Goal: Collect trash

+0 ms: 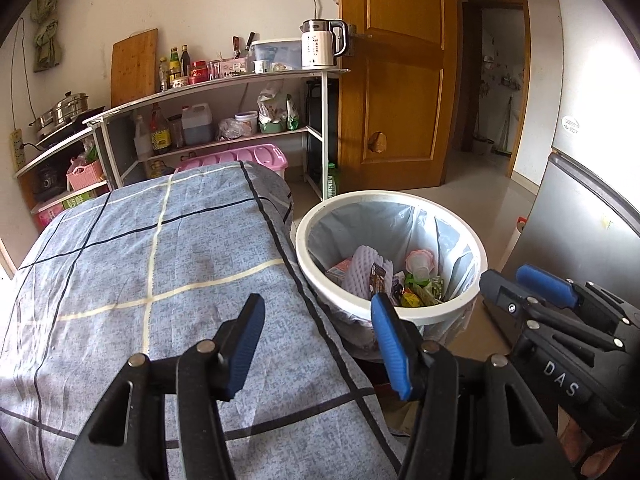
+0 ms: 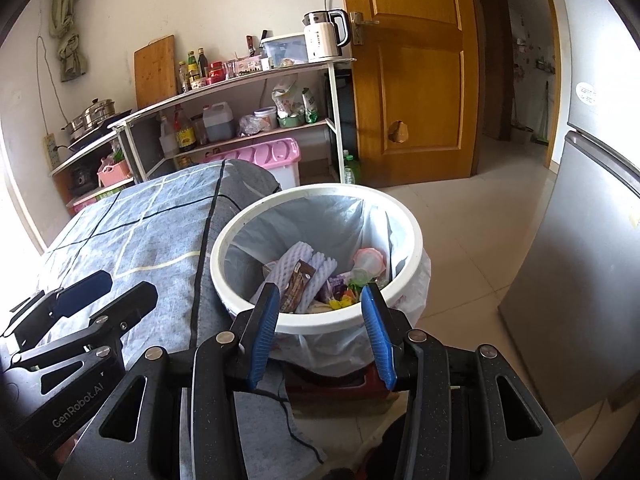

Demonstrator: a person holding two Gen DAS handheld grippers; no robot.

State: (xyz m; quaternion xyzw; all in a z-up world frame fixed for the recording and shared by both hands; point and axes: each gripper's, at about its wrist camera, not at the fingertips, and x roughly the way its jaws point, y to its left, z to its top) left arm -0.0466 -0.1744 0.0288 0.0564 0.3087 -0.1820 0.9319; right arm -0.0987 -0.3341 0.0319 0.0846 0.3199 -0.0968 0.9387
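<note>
A white trash bin (image 1: 476,252) with a clear liner stands beside the table; in the right wrist view its rim (image 2: 416,240) is right ahead. Inside lie purple foam fruit nets (image 2: 316,268), a brown wrapper (image 2: 296,284), a pink cup (image 2: 370,260) and colourful wrappers (image 1: 420,292). My left gripper (image 1: 318,312) is open and empty, over the table's right edge. My right gripper (image 2: 320,300) is open and empty, just above the bin's near rim. Each gripper shows in the other's view: the right one (image 1: 520,280) and the left one (image 2: 124,292).
The table carries a blue-grey checked cloth (image 1: 160,264). Behind stand shelves (image 1: 224,80) with bottles, a kettle (image 1: 320,44) and a pink box (image 1: 248,158). A wooden door (image 1: 400,72) is at the back; a grey fridge (image 2: 580,264) is at right. Tiled floor (image 2: 472,248) lies between.
</note>
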